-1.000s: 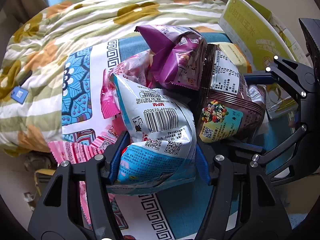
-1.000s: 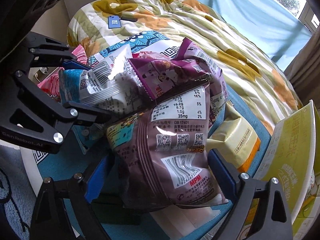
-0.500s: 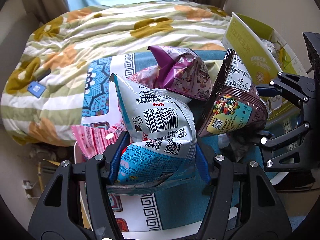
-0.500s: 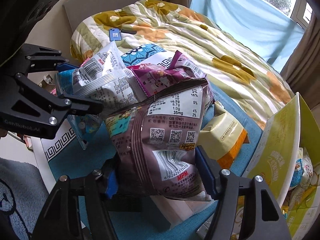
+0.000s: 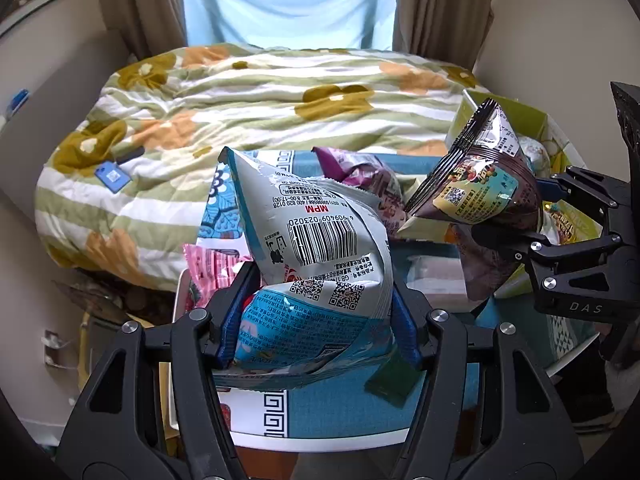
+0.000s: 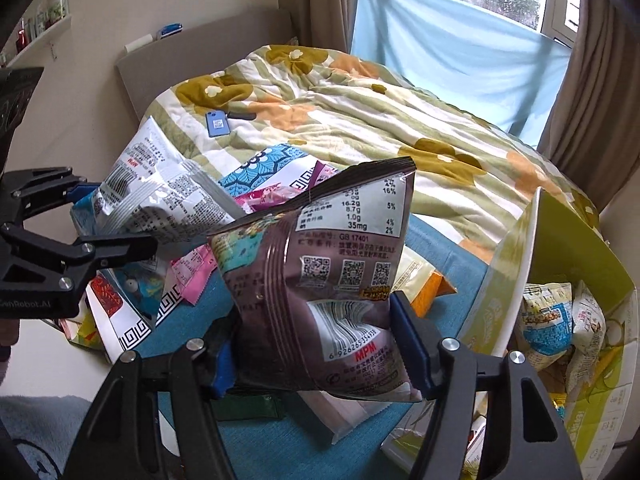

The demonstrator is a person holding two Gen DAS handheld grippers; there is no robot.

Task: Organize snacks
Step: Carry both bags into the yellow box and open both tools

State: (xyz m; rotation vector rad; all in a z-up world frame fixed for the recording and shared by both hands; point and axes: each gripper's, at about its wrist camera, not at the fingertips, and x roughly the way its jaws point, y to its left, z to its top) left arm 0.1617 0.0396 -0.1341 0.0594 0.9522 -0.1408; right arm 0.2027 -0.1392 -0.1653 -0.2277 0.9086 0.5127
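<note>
My left gripper (image 5: 320, 320) is shut on a silver and blue snack bag (image 5: 320, 256) and holds it above the table; the bag also shows in the right wrist view (image 6: 160, 196). My right gripper (image 6: 320, 344) is shut on a dark purple snack bag (image 6: 328, 276), lifted above the table; it shows in the left wrist view (image 5: 480, 188) at the right. More snack packets lie on the table below: a purple one (image 5: 360, 172), a pink one (image 5: 212, 264) and a yellow-orange one (image 6: 424, 284).
A yellow-green cardboard box (image 6: 560, 248) with several snack bags inside stands open at the right. The table (image 6: 256, 440) has a blue patterned cloth. Behind it is a bed with a flowered quilt (image 5: 260, 92) and a blue phone (image 5: 112, 176) on it.
Both grippers have risen with their bags, away from the pile on the table. The right gripper's purple bag has moved toward the box side.
</note>
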